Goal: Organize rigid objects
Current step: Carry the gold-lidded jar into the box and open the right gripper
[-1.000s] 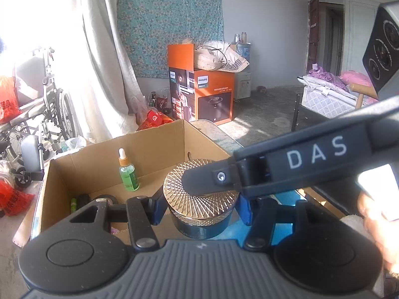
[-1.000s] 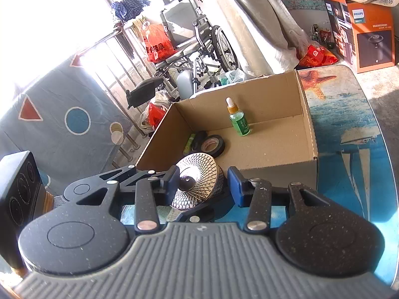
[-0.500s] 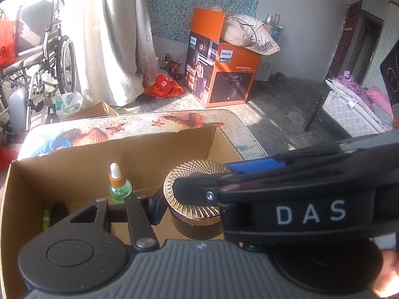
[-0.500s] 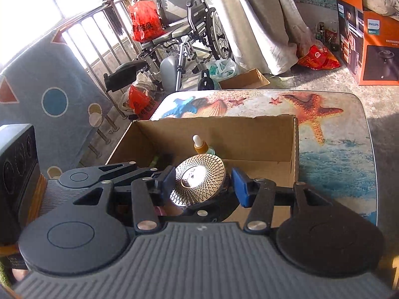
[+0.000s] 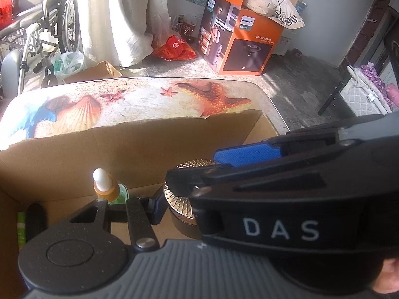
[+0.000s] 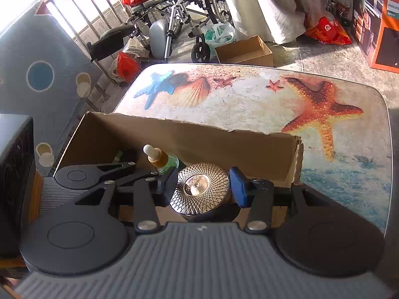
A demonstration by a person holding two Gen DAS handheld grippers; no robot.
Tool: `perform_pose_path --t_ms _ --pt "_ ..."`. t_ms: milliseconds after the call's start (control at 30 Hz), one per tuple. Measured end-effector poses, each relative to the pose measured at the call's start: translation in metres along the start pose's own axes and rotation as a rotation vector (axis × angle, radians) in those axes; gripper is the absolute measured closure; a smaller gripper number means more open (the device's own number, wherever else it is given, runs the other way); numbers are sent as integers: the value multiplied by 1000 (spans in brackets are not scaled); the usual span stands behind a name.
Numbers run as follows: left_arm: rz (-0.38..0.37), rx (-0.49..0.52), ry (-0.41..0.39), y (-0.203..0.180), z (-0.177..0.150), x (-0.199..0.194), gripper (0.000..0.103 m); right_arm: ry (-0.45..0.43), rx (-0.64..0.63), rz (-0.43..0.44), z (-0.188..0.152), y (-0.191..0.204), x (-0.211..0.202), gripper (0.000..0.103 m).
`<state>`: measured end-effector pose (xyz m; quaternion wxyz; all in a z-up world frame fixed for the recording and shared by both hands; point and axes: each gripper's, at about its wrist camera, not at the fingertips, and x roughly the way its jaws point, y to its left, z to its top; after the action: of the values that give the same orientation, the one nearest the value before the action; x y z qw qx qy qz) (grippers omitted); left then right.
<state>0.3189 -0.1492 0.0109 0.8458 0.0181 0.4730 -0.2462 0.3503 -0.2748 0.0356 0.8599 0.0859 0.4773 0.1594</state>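
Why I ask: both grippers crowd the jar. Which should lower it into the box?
Probably left: the left gripper clamps the jar body over the cardboard box; the right gripper, jaws just closing, only pinches its lid.

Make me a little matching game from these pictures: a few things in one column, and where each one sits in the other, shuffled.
Things:
1. round dark jar with patterned metallic lid
2. green dropper bottle with white bulb
3. orange printed appliance carton
4. small open brown cardboard box

Places:
A. on the floor next to the wheelchair
B. between the right gripper's fingers, over the big cardboard box
C. on the floor by the wall, with a cloth bundle on top
D. standing inside the big cardboard box

Pairs: 1-B, 2-D, 3-C, 4-A
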Motion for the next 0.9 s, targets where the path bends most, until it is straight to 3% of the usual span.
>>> perform_pose_path --t_ms 300,567,700,900 --pt "-48 -94 51 8 5 19 43 -5 -83 -58 5 4 8 60" --pt "-49 -94 31 2 6 13 40 -52 -51 -18 2 -1 1 61" --pt "-73 -97 15 -4 2 -2 35 -122 -30 3 -9 3 -20 61" --pt "-82 -65 -32 -16 -21 -45 28 -311 52 55 -53 12 -87 61"
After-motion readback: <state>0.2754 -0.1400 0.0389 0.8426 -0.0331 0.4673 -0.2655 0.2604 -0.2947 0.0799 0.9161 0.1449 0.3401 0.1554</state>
